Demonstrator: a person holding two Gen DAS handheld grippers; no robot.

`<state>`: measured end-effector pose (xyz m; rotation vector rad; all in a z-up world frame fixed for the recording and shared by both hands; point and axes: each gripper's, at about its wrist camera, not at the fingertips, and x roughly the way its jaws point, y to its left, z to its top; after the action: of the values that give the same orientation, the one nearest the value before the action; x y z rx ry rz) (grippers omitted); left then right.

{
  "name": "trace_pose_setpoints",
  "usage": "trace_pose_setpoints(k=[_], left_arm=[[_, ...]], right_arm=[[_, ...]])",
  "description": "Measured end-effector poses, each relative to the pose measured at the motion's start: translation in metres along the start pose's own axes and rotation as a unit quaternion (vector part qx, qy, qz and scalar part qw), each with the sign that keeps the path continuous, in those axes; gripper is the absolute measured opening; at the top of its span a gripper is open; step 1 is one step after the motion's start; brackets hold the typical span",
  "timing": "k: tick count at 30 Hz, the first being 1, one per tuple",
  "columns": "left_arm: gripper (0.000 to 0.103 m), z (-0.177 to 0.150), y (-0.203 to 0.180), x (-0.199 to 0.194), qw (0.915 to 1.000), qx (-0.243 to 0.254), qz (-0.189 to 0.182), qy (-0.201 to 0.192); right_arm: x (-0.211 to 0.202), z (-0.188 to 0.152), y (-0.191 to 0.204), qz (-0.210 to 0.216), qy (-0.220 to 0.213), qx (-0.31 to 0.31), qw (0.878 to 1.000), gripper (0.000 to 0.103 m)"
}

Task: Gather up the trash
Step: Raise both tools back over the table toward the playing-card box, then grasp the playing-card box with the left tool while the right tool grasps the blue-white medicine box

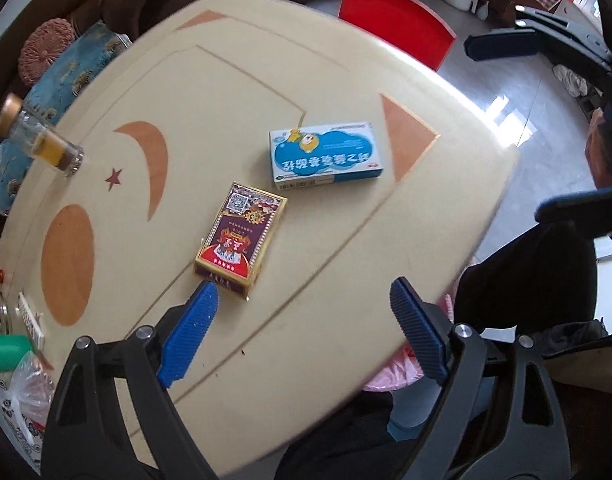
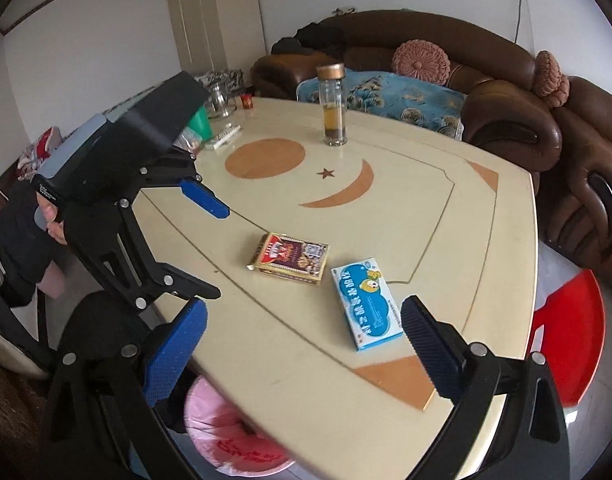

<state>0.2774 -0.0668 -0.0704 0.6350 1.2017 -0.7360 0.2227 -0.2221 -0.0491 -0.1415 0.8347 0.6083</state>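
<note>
My left gripper [image 1: 304, 300] stood wide and empty, one finger just short of the card box [image 1: 241, 237] on the table [image 1: 326, 360]. My right gripper [image 2: 304, 328], likewise wide, had the blue box [image 2: 365, 304] ahead. The pink bin [image 2: 230, 436] waited below, presumably for both.

Two flat boxes are lying mid-table: the card pack [image 1: 240, 239] and the blue medicine box [image 1: 325, 155], apart, with a bare lane running between them. The left gripper [image 1: 304, 300] is standing wide open just short of the card pack. The glass bottle [image 2: 333, 105] is standing upright well beyond. Clutter is crowding the far left table [image 2: 446, 224] edge; the near edge is lying unobstructed.
</note>
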Motion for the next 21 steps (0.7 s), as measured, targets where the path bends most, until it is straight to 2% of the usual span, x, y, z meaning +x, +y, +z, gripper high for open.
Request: trace_pose_setpoints(k=[8, 18, 21], left_arm=[[0.086, 0.021, 0.026, 0.057, 0.9991, 0.022, -0.003, 0.037], [0.086, 0.041, 0.050, 0.109, 0.9966, 0.027, -0.025, 0.074], [0.091, 0.042, 0.049, 0.116, 0.9962, 0.038, -0.025, 0.075]], right_arm=[[0.067, -0.006, -0.022, 0.035, 0.063, -0.020, 0.997, 0.095], [0.129, -0.006, -0.056, 0.042, 0.120, -0.029, 0.991, 0.095], [0.144, -0.008, -0.067, 0.052, 0.135, -0.021, 0.989, 0.095]])
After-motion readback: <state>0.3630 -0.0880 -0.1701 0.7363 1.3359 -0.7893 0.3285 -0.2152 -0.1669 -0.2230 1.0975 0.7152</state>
